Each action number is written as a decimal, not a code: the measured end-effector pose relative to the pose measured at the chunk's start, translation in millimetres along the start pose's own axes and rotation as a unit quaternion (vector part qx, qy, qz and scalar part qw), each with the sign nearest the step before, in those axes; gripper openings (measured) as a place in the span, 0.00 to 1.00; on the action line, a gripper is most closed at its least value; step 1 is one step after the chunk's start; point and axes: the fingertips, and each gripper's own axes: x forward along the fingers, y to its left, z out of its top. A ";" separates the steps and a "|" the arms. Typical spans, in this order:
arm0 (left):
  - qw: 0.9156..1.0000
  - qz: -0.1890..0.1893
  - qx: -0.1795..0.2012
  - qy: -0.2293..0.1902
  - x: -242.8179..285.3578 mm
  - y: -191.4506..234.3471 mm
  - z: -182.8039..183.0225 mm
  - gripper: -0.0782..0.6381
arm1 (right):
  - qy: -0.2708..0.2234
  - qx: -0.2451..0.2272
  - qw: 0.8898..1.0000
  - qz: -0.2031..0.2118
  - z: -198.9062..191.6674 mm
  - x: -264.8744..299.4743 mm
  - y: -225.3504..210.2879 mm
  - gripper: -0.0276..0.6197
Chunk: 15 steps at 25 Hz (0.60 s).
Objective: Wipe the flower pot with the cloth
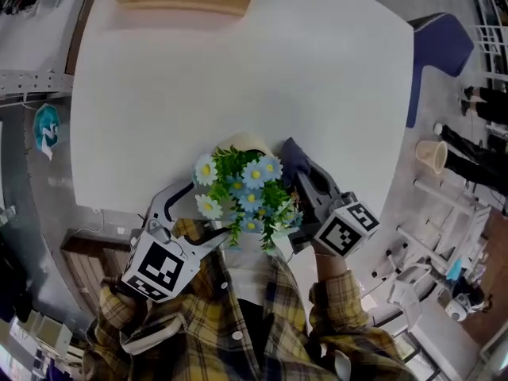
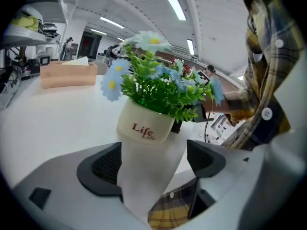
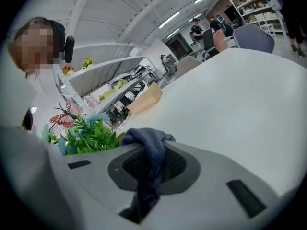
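Flower pot [image 2: 144, 128] is being held clear of the white surface [image 1: 238, 62], close to the person's chest. The left gripper [image 2: 151, 164] is clamping its lower body, with the flowers pointing up and away from that gripper. The right gripper [image 3: 148, 171] is pinching the dark blue cloth [image 3: 146, 142] just beside the pot's right side. That hand is nearer the bare wall, so a short leftward reach is likely. A wooden box [image 1: 182, 5] is sitting at the far edge. Shelving and a blue chair [image 1: 440, 46] are showing around the open room.
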 end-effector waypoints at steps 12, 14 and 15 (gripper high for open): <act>0.995 0.070 -0.015 -0.065 -15.7 31.7 8.7 0.74 | 0.038 0.059 0.997 0.021 -71.0 18.4 60.4 0.08; 0.994 0.078 -0.021 -0.070 -21.0 41.0 7.6 0.74 | 0.048 0.052 0.997 0.031 -77.2 25.2 69.8 0.08; 0.994 0.080 -0.021 -0.070 -22.8 43.8 8.4 0.74 | 0.052 0.049 0.997 0.036 -78.5 26.7 73.5 0.08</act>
